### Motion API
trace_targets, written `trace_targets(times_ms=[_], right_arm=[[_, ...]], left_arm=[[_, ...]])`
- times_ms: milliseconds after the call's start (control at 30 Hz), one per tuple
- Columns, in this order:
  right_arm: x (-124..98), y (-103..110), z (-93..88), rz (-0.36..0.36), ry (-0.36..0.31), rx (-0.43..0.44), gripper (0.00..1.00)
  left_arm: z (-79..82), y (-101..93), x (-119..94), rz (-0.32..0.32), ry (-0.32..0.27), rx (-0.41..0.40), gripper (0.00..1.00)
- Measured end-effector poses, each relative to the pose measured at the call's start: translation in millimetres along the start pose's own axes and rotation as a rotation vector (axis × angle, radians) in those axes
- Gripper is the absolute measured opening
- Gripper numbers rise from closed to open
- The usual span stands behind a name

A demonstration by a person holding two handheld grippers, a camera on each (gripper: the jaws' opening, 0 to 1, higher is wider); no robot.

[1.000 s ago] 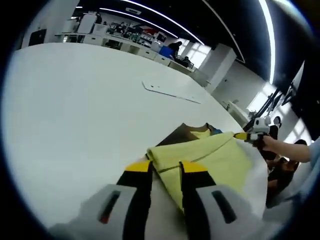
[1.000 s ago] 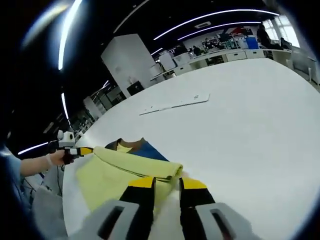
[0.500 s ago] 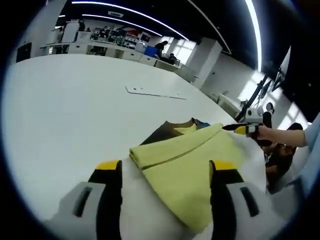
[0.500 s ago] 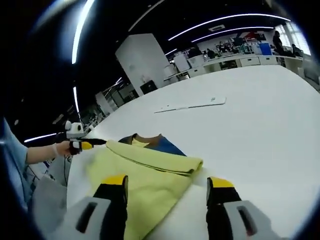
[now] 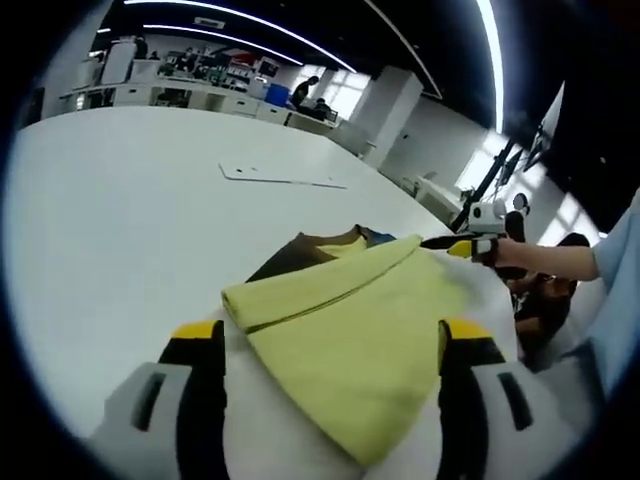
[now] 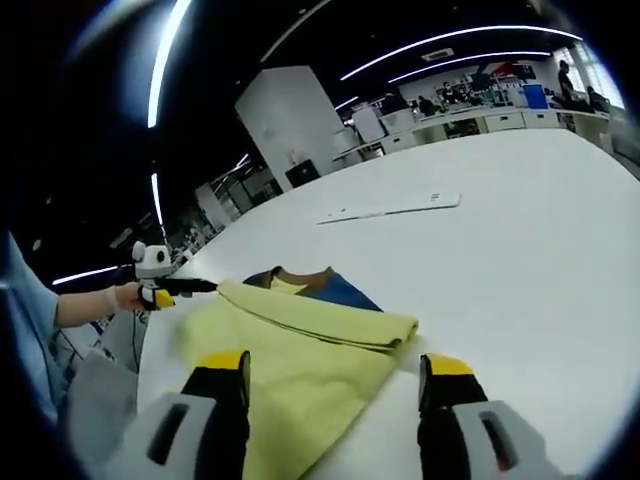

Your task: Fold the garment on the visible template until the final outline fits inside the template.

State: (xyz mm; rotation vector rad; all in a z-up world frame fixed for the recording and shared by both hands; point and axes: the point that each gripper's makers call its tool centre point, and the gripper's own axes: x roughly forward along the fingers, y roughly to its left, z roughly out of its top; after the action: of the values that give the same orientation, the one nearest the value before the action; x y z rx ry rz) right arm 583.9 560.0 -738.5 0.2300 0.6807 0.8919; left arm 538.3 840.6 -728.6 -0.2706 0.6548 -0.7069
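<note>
**Yellow shirt lies folded, both grippers let go**

A soft yellow cloth garment (image 5: 350, 340) lies folded on the big white counter (image 5: 110, 210). It sits on top of a flat brown and blue template (image 5: 300, 255), and a bit of the template peeks out at the far side. In the right gripper view the same garment (image 6: 300, 340) covers most of the template (image 6: 330, 288).

The left gripper (image 5: 330, 345) has its black and yellow jaws spread wide apart. They hold nothing. The folded edge of the garment lies between them.

The right gripper (image 6: 335, 380) has its jaws spread wide too, with nothing in them. The garment lies between and in front of them.

Each view shows the other gripper held in a hand at the far corner of the garment.

A thin white flat strip (image 5: 280, 178) lies farther off on the counter, well apart from the garment.
</note>
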Motion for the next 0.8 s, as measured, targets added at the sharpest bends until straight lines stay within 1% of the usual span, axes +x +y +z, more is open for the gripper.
trace_targets(times_ms=[267, 433, 567, 733, 800], right_arm=[[3, 2, 1.3, 0.007, -0.002, -0.003, 0.67], [6, 5, 2.4, 0.019, -0.004, -0.010, 0.67], [9, 10, 4.7, 0.033, -0.009, -0.011, 0.67], [15, 14, 4.6, 0.046, -0.002, -0.012, 0.67], [18, 16, 5.3, 0.052, -0.002, -0.013, 0.67]], left_arm=[[-0.2, -3.9, 5, -0.012, -0.001, -0.011, 0.83], [7.5, -9.0, 4, -0.020, -0.027, -0.006, 0.83], [8.9, -10.5, 5, -0.027, -0.030, -0.009, 0.83], [6.1, -13.0, 12, -0.040, -0.020, -0.021, 0.83], [9.0, -15.4, 15, -0.049, -0.033, -0.021, 0.82]])
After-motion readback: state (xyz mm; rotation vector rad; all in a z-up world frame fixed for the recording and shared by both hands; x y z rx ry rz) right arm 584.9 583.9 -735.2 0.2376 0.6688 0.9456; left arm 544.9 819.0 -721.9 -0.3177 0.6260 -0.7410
